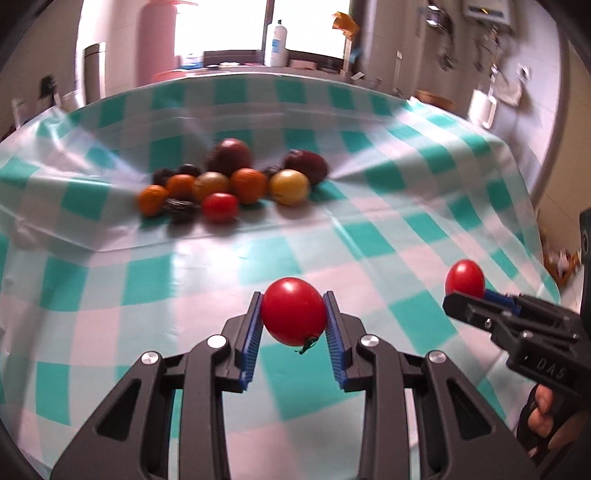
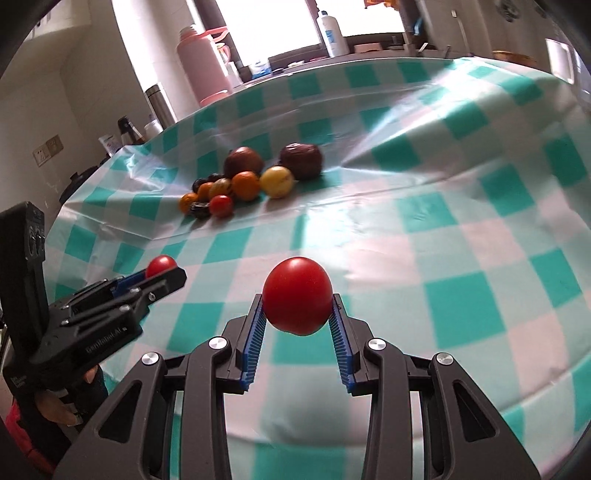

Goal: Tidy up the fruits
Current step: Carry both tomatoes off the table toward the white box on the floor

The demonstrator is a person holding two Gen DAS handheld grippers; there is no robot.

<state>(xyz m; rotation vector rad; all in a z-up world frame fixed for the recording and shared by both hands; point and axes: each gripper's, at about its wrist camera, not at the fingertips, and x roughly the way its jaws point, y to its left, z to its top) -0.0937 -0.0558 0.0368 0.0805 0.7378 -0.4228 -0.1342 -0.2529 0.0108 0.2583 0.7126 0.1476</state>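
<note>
Red tomato, left [image 1: 293, 311]: clamped between blue pads of left gripper [image 1: 293, 314], above checked tablecloth [image 1: 184, 280].
Red tomato, right [image 2: 297, 295]: pinched tight in right gripper [image 2: 297, 312].
Fruit pile [image 1: 229, 181]: on cloth, 11 o'clock of the left gripper, well apart.

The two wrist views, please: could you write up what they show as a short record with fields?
left claw: shut on a red tomato, held above the cloth
right claw: shut on a second red tomato, also held above the cloth
fruit pile: orange, yellow, red and dark fruits clustered farther back
surface: checked tablecloth, teal and white
background: pink flask and white bottle by the window
</note>
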